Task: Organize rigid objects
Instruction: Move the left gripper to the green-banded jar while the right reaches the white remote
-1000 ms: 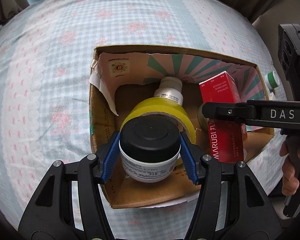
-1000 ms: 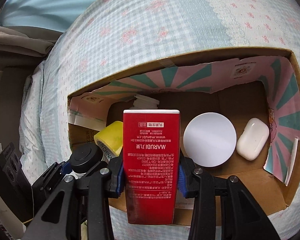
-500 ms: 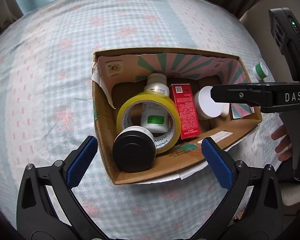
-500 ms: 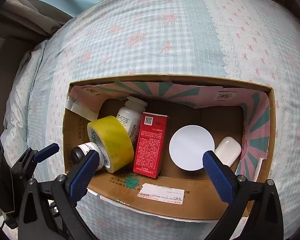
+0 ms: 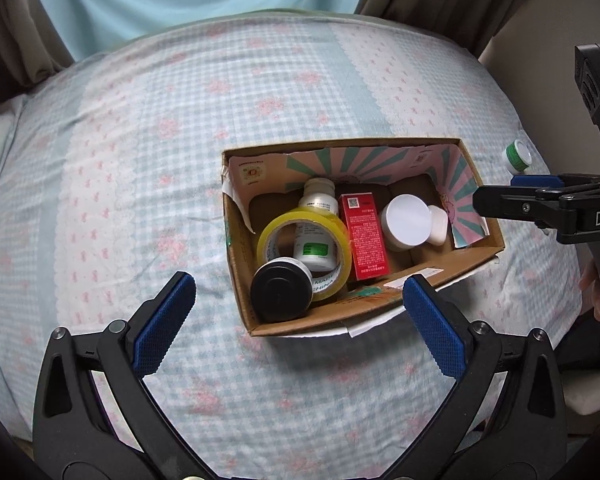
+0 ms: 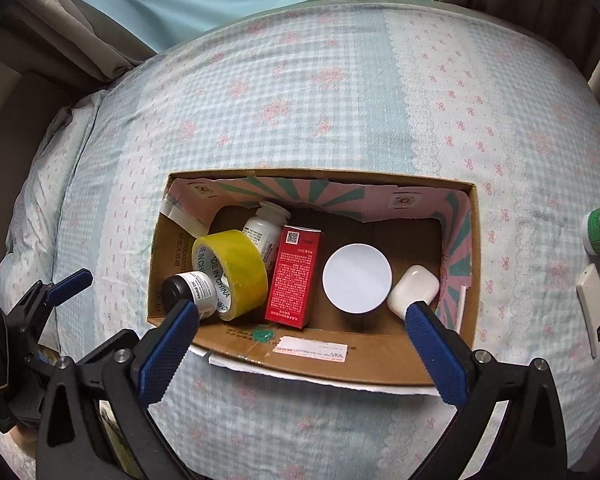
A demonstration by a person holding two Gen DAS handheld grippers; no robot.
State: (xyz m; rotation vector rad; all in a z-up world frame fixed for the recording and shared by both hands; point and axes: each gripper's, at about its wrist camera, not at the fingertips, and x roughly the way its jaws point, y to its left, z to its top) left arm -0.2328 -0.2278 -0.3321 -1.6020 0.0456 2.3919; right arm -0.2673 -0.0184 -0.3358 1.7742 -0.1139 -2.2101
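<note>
- We see the bed [image 5: 148, 152] with its blue checked sheet, and curtains behind it.
- The cardboard box [image 6: 364, 364] sits on the bed, with the red box [image 6: 294, 276], yellow tape [image 6: 236, 264] and black-lid jar [image 5: 281, 295] inside.
- We hold our left gripper [image 5: 296, 320] and right gripper [image 6: 300, 340] above the box's near edge, pointing down, both wide apart and empty.

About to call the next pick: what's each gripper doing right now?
Left gripper: open, holding nothing, above the cardboard box.
Right gripper: open, holding nothing.
</note>
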